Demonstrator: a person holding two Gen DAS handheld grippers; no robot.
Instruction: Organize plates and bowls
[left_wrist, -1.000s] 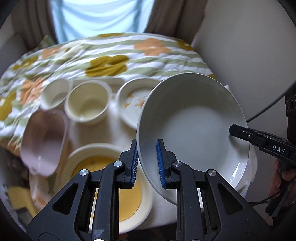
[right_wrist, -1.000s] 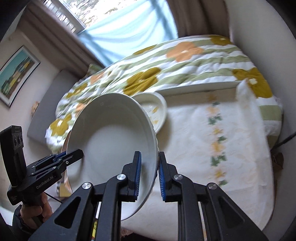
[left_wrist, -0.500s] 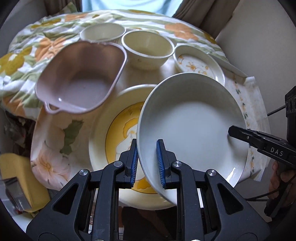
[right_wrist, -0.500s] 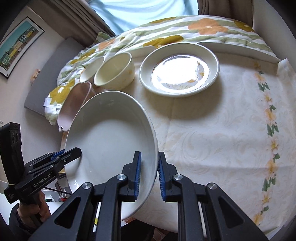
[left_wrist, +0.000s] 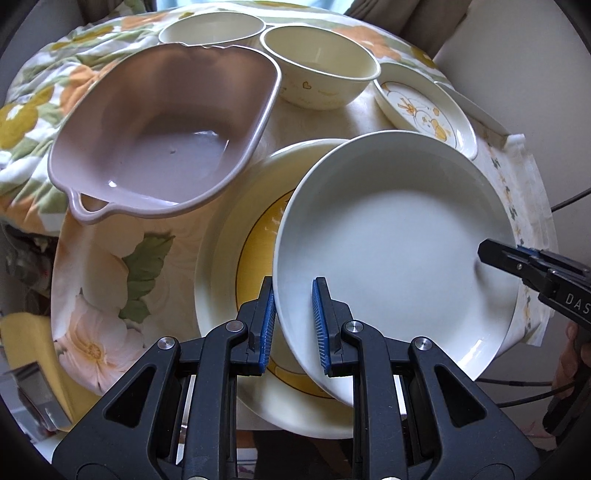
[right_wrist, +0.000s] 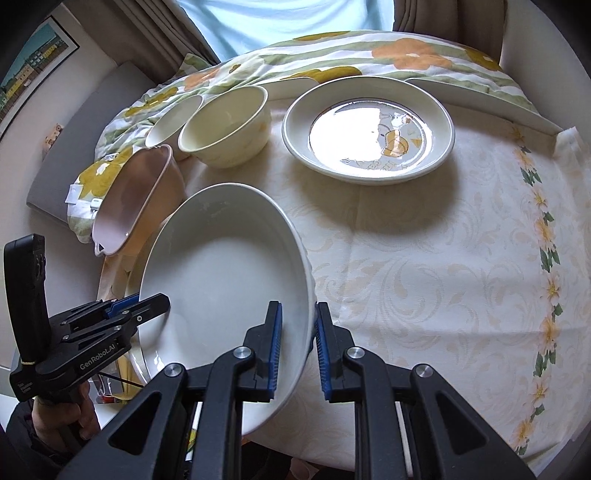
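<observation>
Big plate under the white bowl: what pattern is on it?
Cream plate with a yellow centre ringed by a thin dark line; clearest in the left wrist view.

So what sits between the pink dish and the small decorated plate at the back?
A cream bowl stands between the pink dish and the small decorated plate, apart from both; the left wrist view shows it best.

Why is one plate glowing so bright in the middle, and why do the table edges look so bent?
Right wrist view: window light glares off the patterned plate, washing out half its picture, and the plate casts a soft shadow on the cloth. Both views: fisheye lenses curve the edges. Left wrist view: even light, only a small gleam on the white plate.
</observation>
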